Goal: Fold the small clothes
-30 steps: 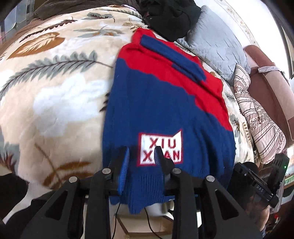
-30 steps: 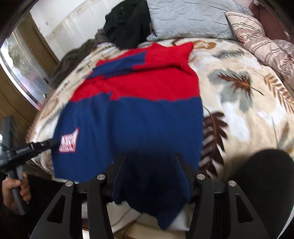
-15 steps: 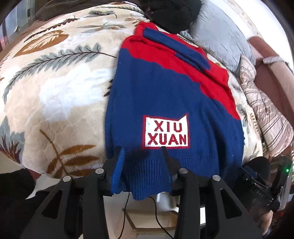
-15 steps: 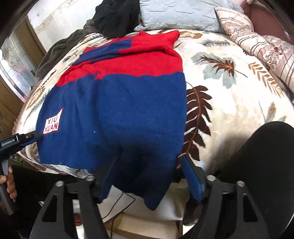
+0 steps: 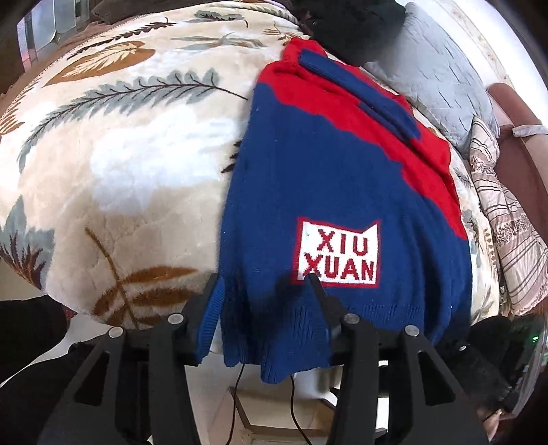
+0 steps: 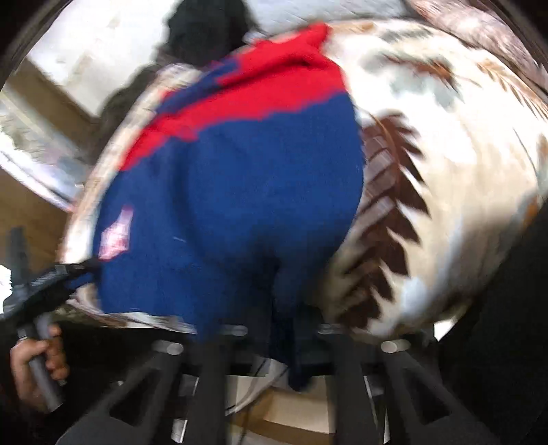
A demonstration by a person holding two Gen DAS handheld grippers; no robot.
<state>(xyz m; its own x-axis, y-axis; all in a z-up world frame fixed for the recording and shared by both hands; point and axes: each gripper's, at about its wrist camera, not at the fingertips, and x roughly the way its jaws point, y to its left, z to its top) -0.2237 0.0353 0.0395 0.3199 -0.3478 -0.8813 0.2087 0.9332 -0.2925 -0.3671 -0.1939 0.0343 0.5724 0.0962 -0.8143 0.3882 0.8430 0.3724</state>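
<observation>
A blue and red knit sweater (image 5: pixel 325 171) with a white "XIU XUAN" patch (image 5: pixel 339 253) lies flat on the leaf-print blanket (image 5: pixel 120 154). Its hem hangs over the bed's near edge. My left gripper (image 5: pixel 263 291) straddles the hem's left corner. Its jaws are opening, the cloth hangs loose between them, and the pads do not pinch it. The right wrist view is blurred. There my right gripper (image 6: pixel 284 328) is shut on the sweater (image 6: pixel 239 188), with the hem bunched at its jaws. The left gripper (image 6: pixel 68 274) and the hand (image 6: pixel 34 363) holding it show at the left.
A black garment (image 5: pixel 352 27) lies beyond the sweater's collar. A grey quilted pillow (image 5: pixel 438 78) and a striped patterned pillow (image 5: pixel 513 239) sit to the right of it. A thin cable (image 5: pixel 291 393) hangs below the bed edge. Bare blanket spreads left of the sweater.
My left jaws have spread wider around the hem. My right jaws stood wide half a second ago and have snapped shut on the hem. The right view is now blurred.
</observation>
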